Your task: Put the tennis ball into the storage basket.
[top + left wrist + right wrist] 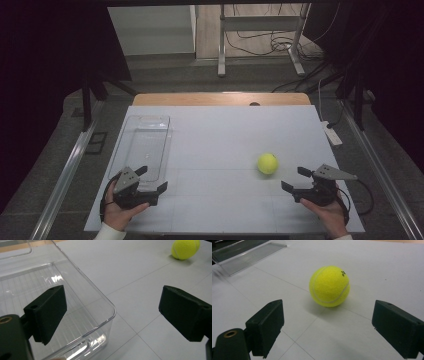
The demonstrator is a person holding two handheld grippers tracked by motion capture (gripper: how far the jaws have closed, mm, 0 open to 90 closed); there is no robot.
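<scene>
On white table (220, 145): fuzzy round tennis ball (267, 163) near spread right gripper (296, 178); left gripper (151, 179) spread.

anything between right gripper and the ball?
Nothing: bare table between the open right gripper and the ball, shown in the right gripper view.

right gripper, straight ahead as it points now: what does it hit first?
Most likely the tennis ball: it sits centred ahead of the right gripper, whose open jaws stand apart from it, with bare table between.
</scene>
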